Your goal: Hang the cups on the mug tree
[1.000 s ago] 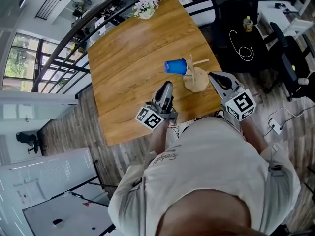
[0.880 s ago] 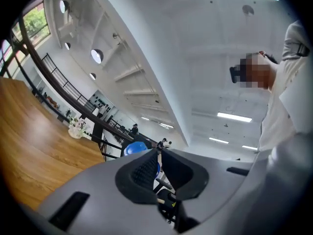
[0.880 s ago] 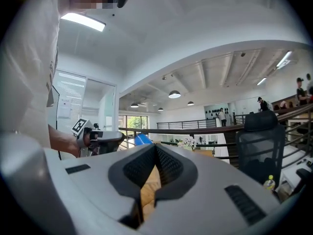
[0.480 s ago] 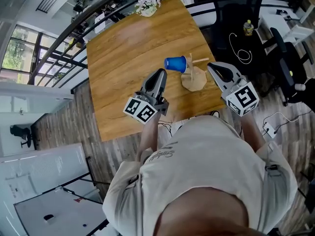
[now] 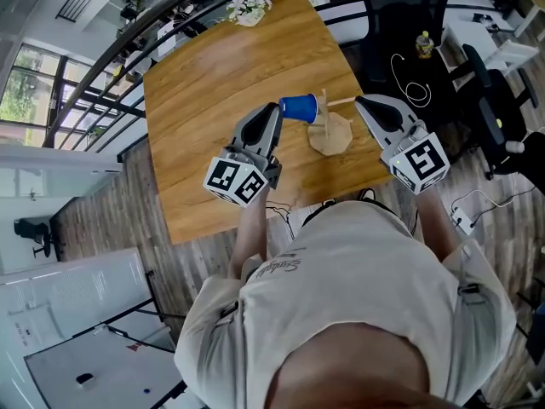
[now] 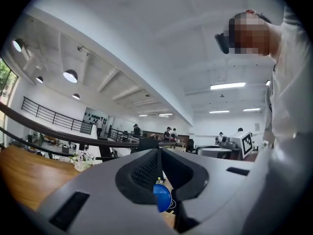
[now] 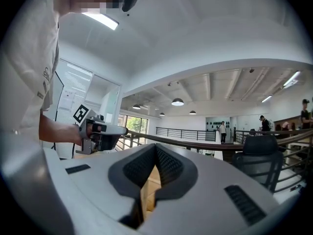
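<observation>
left gripper (image 5: pixel 271 112) moved forward, tip now just beside blue cup (image 5: pixel 298 107)

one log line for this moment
left gripper: shut, empty, tips by blue cup | right gripper: shut, empty, beside mug tree | blue cup: sideways against mug tree

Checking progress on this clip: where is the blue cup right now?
In the head view the blue cup sits on its side against the left of the wooden mug tree, right beside the tip of the left gripper.
</observation>
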`<state>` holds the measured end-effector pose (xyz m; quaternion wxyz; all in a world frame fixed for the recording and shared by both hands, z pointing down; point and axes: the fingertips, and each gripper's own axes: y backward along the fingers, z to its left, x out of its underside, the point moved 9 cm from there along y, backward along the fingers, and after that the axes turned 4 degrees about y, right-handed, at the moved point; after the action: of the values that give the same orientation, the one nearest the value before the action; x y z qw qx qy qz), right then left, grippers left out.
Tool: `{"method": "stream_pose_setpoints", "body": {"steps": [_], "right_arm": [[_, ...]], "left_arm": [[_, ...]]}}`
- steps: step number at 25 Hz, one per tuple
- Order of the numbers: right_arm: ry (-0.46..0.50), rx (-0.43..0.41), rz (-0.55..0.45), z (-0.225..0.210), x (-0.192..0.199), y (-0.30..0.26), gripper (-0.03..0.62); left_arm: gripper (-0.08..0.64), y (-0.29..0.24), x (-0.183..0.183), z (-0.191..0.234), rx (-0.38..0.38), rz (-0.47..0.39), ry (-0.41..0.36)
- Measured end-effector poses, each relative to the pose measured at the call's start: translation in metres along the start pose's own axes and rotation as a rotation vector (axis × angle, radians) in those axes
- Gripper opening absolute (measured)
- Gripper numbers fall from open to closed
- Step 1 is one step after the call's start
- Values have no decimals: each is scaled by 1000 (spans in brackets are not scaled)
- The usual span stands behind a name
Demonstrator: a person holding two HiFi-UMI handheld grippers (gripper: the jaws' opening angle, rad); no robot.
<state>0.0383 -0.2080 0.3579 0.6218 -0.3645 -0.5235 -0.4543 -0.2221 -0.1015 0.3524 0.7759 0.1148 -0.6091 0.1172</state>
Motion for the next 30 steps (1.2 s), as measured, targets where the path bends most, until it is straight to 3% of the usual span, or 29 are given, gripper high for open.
{"method": "stream_pose_setpoints", "body": {"steps": [6, 30], "right_arm": [[-9, 7, -1, -6, -3, -6, -6], [-11, -24, -2, -7, 1, -18, -6]], "left_arm": [[34, -3, -10, -3, -17, 10, -41], [34, 4, 3, 3, -68, 0, -12]]}}
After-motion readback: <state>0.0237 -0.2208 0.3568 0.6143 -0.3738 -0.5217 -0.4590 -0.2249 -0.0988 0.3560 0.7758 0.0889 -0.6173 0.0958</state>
